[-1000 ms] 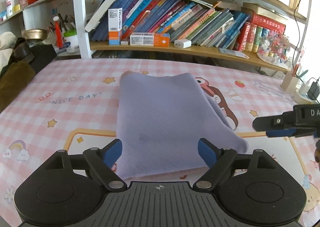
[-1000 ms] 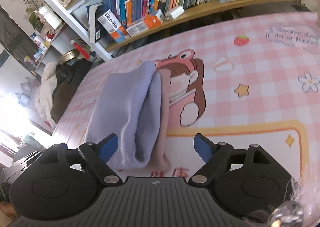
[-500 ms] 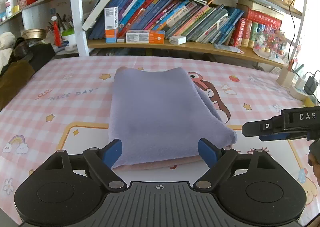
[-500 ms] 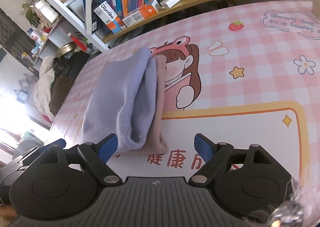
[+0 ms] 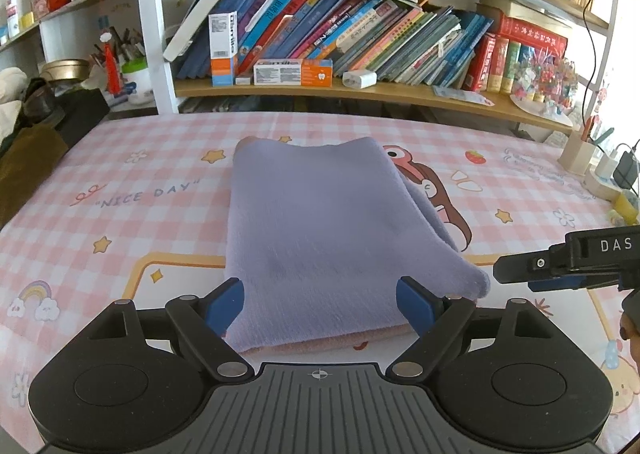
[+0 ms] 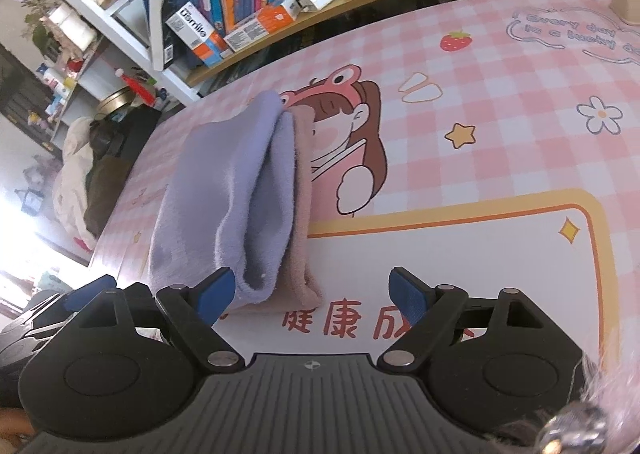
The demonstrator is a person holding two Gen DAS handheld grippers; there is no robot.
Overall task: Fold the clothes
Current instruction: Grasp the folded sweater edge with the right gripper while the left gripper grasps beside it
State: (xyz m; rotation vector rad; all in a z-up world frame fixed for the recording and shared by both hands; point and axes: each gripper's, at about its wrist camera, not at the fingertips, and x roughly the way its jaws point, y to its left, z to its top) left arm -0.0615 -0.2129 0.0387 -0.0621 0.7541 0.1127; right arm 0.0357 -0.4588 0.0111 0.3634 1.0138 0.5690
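Folded lavender fleece garment (image 5: 320,230) lies flat on the pink checked cartoon-print table mat (image 5: 120,189), roughly centre, w/ a pinkish-beige layer (image 6: 302,189) showing under it along the near edge & right side. In the right wrist view the folded layers stack up, lavender on top, beige at the bottom touching the mat.

Left gripper (image 5: 320,304) sits at the near edge of the garment, blue-padded fingers (image 5: 224,304) spread wide, released, nothing between them; the fabric's near edge spans the gap just beyond the tips. Can't tell if the pads touch the cloth.

Right gripper (image 6: 310,290) is also spread open & empty, near-right of the garment. Its left finger tip is just beside the garment's near corner; right finger is over bare mat by the red printed characters (image 6: 340,324). In the left wrist view the right gripper (image 5: 560,266) shows from the side at the right edge, near the garment's near-right corner but apart from it.

Far side: wooden bookshelf (image 5: 360,91) w/ a row of leaning colourful books (image 5: 360,37) & an orange-and-white toothpaste box (image 5: 294,71).
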